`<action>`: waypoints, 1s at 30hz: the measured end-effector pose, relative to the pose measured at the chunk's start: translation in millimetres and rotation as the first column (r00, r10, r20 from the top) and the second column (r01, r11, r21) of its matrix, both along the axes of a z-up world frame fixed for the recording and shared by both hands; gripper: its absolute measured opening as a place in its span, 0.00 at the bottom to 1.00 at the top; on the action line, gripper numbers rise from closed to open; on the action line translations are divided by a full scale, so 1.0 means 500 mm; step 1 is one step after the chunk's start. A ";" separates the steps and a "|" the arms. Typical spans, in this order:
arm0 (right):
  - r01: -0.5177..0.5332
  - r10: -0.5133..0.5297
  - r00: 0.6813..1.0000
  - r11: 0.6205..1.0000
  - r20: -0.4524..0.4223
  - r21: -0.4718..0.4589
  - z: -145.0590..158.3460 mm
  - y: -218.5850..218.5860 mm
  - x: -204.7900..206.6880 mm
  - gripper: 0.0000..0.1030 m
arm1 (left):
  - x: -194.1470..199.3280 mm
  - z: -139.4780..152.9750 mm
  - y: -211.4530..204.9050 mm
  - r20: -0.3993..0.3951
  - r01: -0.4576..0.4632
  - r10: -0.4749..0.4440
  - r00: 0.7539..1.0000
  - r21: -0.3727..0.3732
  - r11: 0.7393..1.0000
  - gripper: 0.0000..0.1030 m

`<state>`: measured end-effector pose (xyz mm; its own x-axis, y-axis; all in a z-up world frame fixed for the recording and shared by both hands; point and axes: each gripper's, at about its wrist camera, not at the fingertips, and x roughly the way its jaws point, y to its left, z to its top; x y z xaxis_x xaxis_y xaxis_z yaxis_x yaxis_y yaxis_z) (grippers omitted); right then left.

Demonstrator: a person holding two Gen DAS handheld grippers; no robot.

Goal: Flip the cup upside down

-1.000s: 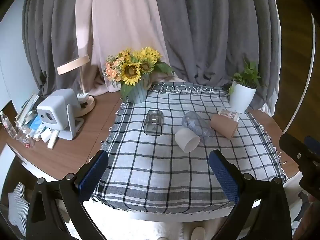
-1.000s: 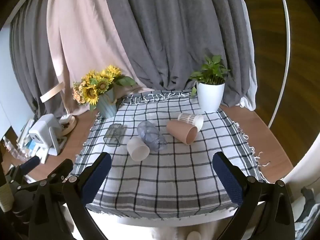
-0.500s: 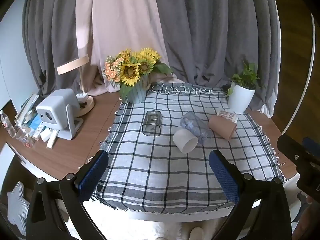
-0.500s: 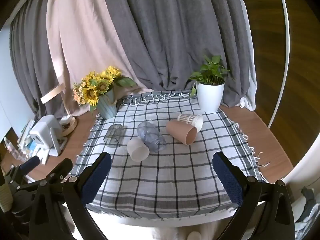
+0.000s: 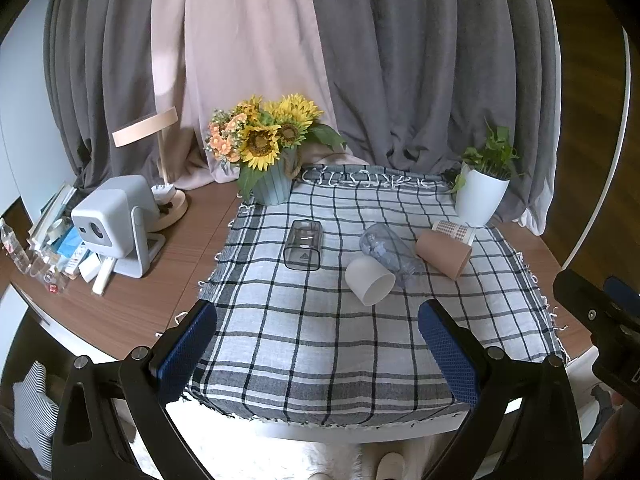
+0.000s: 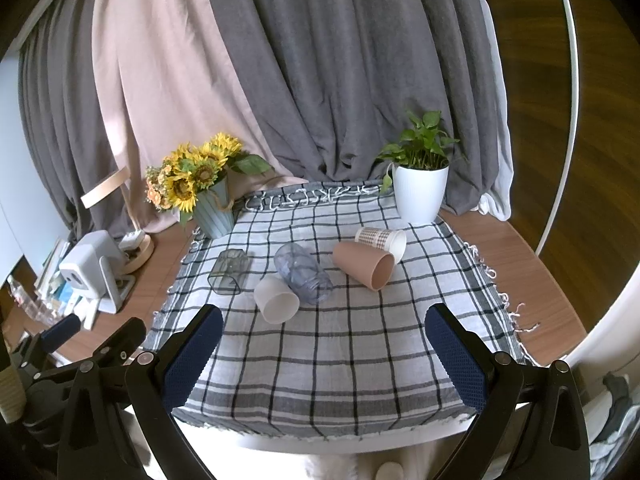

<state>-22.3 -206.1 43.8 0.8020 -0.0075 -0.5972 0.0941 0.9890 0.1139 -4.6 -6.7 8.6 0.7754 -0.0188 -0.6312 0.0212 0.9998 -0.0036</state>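
Note:
Several cups lie on their sides on the checked cloth (image 5: 304,336): a dark clear square cup (image 5: 303,245) (image 6: 229,271), a white cup (image 5: 369,280) (image 6: 276,294), a clear bluish cup (image 5: 389,249) (image 6: 303,272), a tan cup (image 5: 442,253) (image 6: 364,265) and a patterned paper cup (image 5: 453,230) (image 6: 381,238). My left gripper (image 5: 318,348) is open and empty above the cloth's near edge. My right gripper (image 6: 324,356) is open and empty, also near the front edge. Both are well short of the cups.
A sunflower vase (image 5: 272,188) stands at the cloth's back left, a white potted plant (image 5: 482,196) at the back right. A white projector (image 5: 116,224), a lamp (image 5: 164,168) and small clutter sit on the wooden table (image 5: 180,264) to the left.
Both views have shifted only slightly; the table scene sits a little differently in the left wrist view. The cups have not moved and both grippers stay open.

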 end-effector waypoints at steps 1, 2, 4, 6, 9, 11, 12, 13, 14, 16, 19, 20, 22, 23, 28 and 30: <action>0.000 0.000 1.000 1.000 0.000 0.000 0.001 -0.001 0.000 0.99 | 0.000 0.000 -0.001 0.001 0.000 0.000 1.000 0.001 1.000 1.00; 0.001 -0.001 1.000 1.000 0.001 0.000 -0.003 0.001 -0.001 0.99 | 0.001 0.000 0.001 -0.001 0.000 0.000 1.000 -0.001 1.000 1.00; -0.001 0.001 1.000 1.000 -0.001 -0.001 0.001 -0.001 0.000 0.99 | 0.000 0.001 0.001 -0.001 0.001 -0.001 1.000 -0.002 1.000 1.00; 0.001 -0.001 1.000 1.000 0.002 -0.001 -0.001 0.000 -0.002 0.99 | 0.000 0.000 0.001 -0.001 0.000 0.000 1.000 -0.001 1.000 1.00; 0.000 0.000 1.000 1.000 0.000 0.001 -0.004 0.001 -0.002 0.99 | 0.000 0.001 0.000 0.001 -0.001 0.001 1.000 -0.004 1.000 1.00; 0.001 -0.001 1.000 1.000 0.000 0.000 -0.003 0.000 -0.002 0.99 | 0.000 0.001 0.001 0.001 0.000 0.000 1.000 -0.004 1.000 1.00; 0.000 0.000 1.000 1.000 0.001 0.000 -0.002 -0.001 -0.002 0.99 | 0.000 0.001 0.001 0.000 0.001 -0.001 1.000 -0.004 1.000 1.00; 0.001 -0.001 1.000 1.000 0.000 0.000 -0.004 0.000 -0.002 0.99 | 0.000 0.002 0.001 0.000 0.002 -0.002 1.000 -0.005 1.000 1.00; 0.001 -0.001 1.000 1.000 0.001 0.001 -0.003 0.000 -0.002 0.99 | 0.000 0.001 0.001 0.000 0.001 -0.001 1.000 -0.005 1.000 1.00; 0.001 -0.001 1.000 1.000 0.001 0.001 -0.001 -0.001 -0.001 0.99 | -0.001 0.002 0.000 0.001 0.001 -0.001 1.000 -0.005 1.000 1.00; 0.000 0.000 1.000 1.000 0.000 -0.001 -0.008 0.001 -0.003 0.99 | 0.001 0.004 0.001 0.001 0.003 -0.003 1.000 -0.005 1.000 1.00; -0.002 0.002 1.000 1.000 -0.001 0.000 -0.009 0.000 -0.004 0.99 | 0.001 0.004 0.000 0.000 0.003 -0.003 1.000 -0.006 1.000 1.00; 0.003 -0.003 1.000 1.000 -0.001 -0.002 -0.003 0.002 -0.008 0.99 | 0.003 0.008 -0.003 0.000 0.004 -0.004 1.000 -0.006 1.000 1.00; 0.010 -0.010 1.000 1.000 0.002 -0.003 0.000 0.001 -0.008 0.99 | 0.002 0.007 -0.002 0.001 0.004 -0.004 1.000 -0.005 1.000 1.00; 0.023 -0.023 1.000 1.000 0.002 0.012 -0.003 -0.010 -0.004 0.99 | 0.006 0.012 -0.006 0.003 0.004 -0.004 1.000 -0.008 1.000 1.00; 0.025 -0.025 1.000 1.000 0.000 0.016 -0.002 -0.013 -0.002 0.99 | 0.007 0.014 -0.007 0.004 0.001 -0.001 1.000 -0.007 1.000 1.00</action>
<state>-23.4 -212.5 42.6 0.8017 -0.0179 -0.5974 0.1189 0.9844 0.1300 -1.3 -10.3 15.5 0.7777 -0.0240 -0.6281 0.0227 0.9997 -0.0102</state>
